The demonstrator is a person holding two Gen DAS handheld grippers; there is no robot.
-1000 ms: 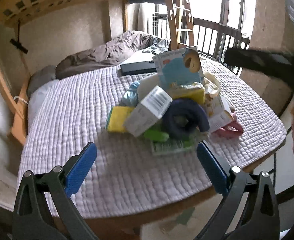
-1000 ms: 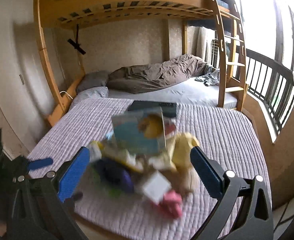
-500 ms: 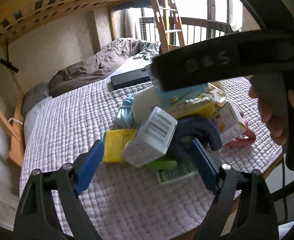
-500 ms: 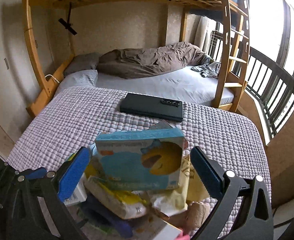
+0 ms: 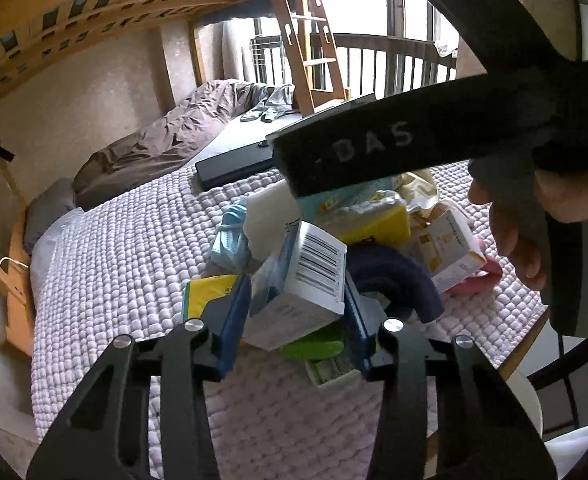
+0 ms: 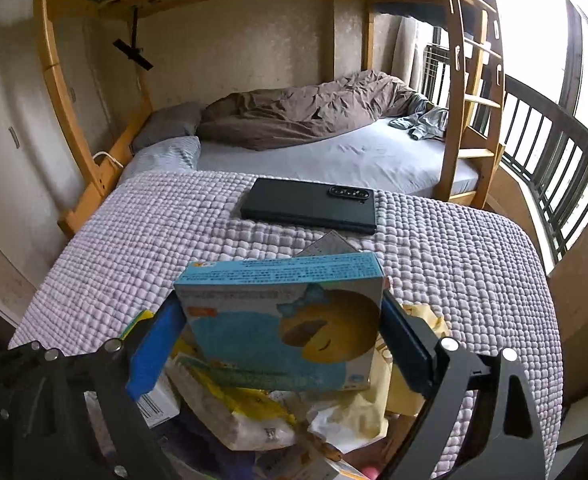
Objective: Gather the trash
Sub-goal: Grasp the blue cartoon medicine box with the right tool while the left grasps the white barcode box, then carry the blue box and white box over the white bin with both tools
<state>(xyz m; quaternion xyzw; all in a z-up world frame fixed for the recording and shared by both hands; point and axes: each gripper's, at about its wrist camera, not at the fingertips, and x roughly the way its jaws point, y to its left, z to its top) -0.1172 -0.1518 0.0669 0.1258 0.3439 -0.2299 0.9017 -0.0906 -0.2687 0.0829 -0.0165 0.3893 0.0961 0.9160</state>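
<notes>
Left gripper (image 5: pixel 296 304) has just closed on the white box (image 5: pixel 302 288); right gripper (image 6: pixel 277 340) closing around the blue box (image 6: pixel 281 320) — light, crushable card, take the sides.

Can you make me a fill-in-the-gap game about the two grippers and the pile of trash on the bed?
1. The left gripper has closed its jaws onto a white box with a black ____ printed on it.
2. The right gripper has its pads at the sides of a ____ box with a cartoon face.
3. Behind the pile, a dark ____ lies flat on the quilt.

Missing words: barcode; blue; phone
</notes>
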